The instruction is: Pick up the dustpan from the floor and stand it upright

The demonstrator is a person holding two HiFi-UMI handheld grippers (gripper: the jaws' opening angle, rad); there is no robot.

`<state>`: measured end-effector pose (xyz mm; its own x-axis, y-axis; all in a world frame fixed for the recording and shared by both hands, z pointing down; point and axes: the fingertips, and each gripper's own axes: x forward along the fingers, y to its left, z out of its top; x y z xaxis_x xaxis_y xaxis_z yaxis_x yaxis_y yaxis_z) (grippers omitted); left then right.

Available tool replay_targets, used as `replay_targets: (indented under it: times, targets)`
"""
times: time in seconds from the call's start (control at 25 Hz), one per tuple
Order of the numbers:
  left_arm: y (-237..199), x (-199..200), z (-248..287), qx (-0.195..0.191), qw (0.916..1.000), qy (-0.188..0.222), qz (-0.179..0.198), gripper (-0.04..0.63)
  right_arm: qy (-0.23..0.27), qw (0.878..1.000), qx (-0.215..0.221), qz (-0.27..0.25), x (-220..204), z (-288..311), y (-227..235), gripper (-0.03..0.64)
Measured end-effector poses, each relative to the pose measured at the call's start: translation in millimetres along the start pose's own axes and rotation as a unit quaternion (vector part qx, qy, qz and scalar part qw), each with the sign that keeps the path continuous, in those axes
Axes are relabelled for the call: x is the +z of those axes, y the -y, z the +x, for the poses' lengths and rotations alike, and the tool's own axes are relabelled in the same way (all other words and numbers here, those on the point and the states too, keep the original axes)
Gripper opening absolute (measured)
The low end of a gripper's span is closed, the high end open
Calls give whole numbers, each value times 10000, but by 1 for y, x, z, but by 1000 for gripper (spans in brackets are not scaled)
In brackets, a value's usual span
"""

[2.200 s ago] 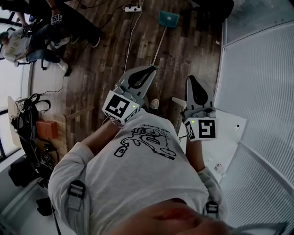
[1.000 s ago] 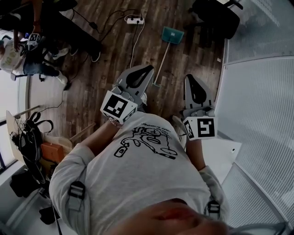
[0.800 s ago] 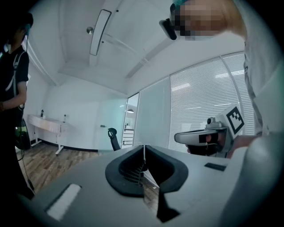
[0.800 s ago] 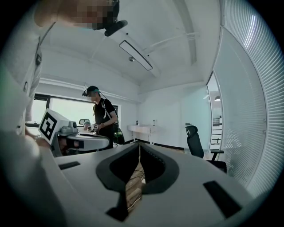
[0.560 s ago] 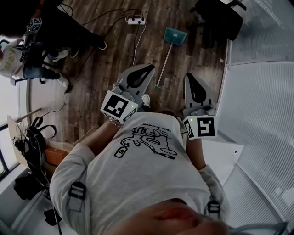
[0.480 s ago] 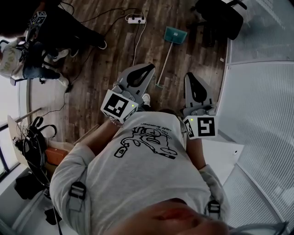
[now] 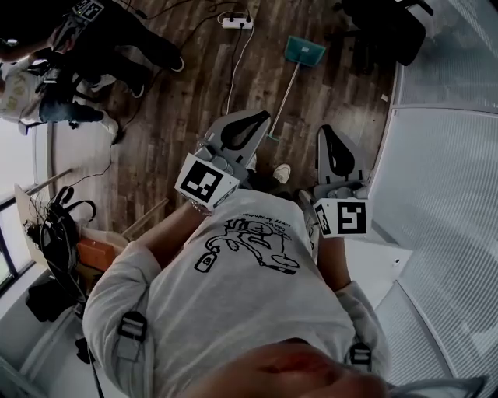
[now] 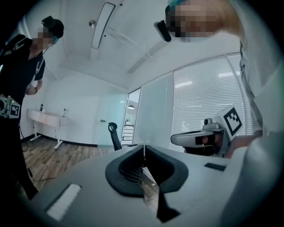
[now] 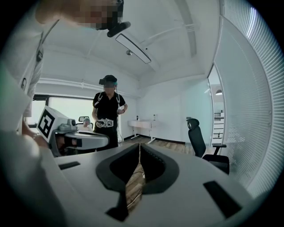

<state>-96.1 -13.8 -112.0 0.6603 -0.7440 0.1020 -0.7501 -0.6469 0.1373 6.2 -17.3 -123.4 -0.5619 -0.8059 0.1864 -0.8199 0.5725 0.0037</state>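
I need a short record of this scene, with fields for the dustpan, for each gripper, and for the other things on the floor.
dustpan: lies on the wooden floor, teal pan far from the person, long handle pointing back toward them
left gripper: fingers closed, nothing between them
right gripper: fingers closed, nothing between them
nearby: power strip with its cable, office chair
task state: dustpan not yet picked up
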Motion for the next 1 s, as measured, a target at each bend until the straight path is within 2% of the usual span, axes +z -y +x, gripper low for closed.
replay_targets:
  times: [0.2,0.52,0.8,1.0]
  targets:
    - [5,-50,5,-20,9990,-377,-229,11,-300,9995,15,100,-48,-1,2,8]
    - [-1,-122,16,-32,9968,-743,-303,5,-785,9963,-119,340,-133,-6,19,6]
    - [0,-200,37,-137,9930,-1138,-292,4,-1071,9935,-81,363,-217,12,29,7]
    - [-2,-268,41,-39,9886,-1448,-409,3,-1410,9873,-244,683,-293,14,35,6]
